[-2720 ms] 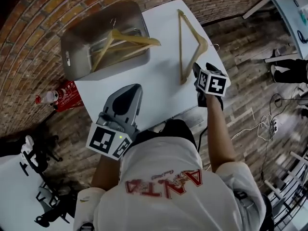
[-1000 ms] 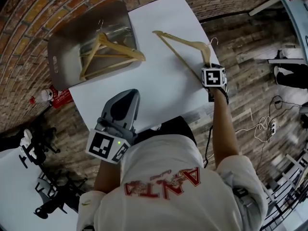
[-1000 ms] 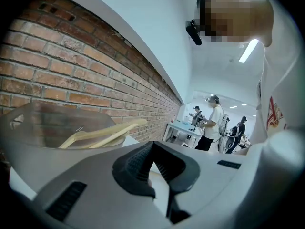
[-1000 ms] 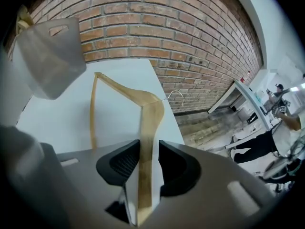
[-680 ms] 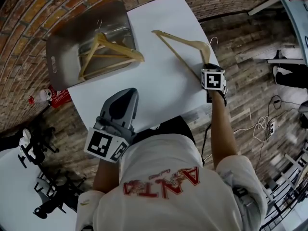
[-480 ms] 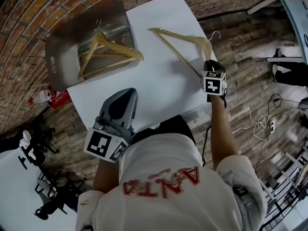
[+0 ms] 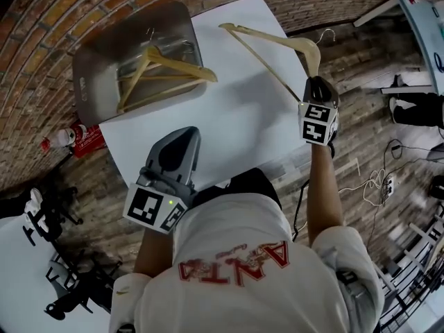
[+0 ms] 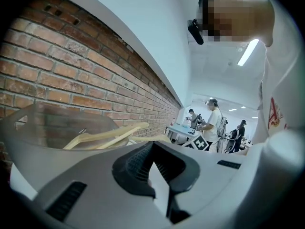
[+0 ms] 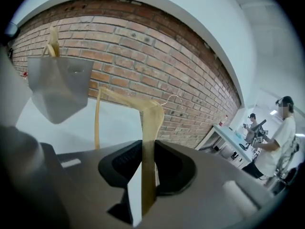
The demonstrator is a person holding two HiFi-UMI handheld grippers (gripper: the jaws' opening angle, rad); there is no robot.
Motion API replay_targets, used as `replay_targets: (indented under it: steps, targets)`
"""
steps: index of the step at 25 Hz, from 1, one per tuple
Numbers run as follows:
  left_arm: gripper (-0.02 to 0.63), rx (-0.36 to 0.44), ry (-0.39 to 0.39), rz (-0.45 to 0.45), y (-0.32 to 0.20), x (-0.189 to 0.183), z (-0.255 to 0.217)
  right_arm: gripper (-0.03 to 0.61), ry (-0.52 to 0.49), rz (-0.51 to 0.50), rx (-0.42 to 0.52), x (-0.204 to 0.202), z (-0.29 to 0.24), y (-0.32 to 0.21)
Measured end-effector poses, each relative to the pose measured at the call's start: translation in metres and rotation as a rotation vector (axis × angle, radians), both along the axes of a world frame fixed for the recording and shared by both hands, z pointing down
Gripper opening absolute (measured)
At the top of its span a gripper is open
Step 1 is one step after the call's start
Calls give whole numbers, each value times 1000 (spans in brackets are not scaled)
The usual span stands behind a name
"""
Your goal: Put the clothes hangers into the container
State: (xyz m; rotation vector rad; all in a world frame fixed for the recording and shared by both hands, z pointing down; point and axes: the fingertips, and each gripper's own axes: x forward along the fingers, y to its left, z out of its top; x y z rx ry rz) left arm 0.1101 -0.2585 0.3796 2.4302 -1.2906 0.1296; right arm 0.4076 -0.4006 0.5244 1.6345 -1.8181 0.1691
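Observation:
A wooden hanger (image 7: pixel 274 41) hangs tilted over the white table's far right corner, its metal hook (image 7: pixel 326 35) past the edge. My right gripper (image 7: pixel 313 82) is shut on the end of one hanger arm; its jaws have just closed on it. In the right gripper view the arm (image 9: pixel 148 128) runs up between the pads (image 9: pixel 123 168). The grey container (image 7: pixel 94 64) stands at the table's far left with a couple of hangers (image 7: pixel 163 71) inside. My left gripper (image 7: pixel 184 139) rests low near the table's front edge, shut with nothing in it (image 8: pixel 155 171).
The white table (image 7: pixel 229 120) stands on a brick-patterned floor. A red pack and a bottle (image 7: pixel 80 136) lie on the floor at left. Cables (image 7: pixel 385 182) run at right. People stand by a far table (image 9: pixel 228 137) along the brick wall.
My right gripper has closed on the hanger's arm end and risen, lifting that side off the table and swinging the hanger. The left gripper has stayed put.

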Motion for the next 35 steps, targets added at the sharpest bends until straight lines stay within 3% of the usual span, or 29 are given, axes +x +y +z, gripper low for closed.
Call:
replay_targets:
  steps: [11, 20, 26, 35]
  targets:
    - [8, 61, 52, -60, 25, -41, -24, 81, 41, -31, 226, -28, -129, -11]
    - [8, 123, 110, -135, 53, -94, -40, 81, 128, -206, 374, -119, -228, -8]
    - [8, 163, 128, -185, 72, -132, -55, 81, 184, -372, 355, -202, -255, -2]
    - [8, 180, 138, -256, 108, -192, -54, 81, 514, -699, 193, -329, -218, 7]
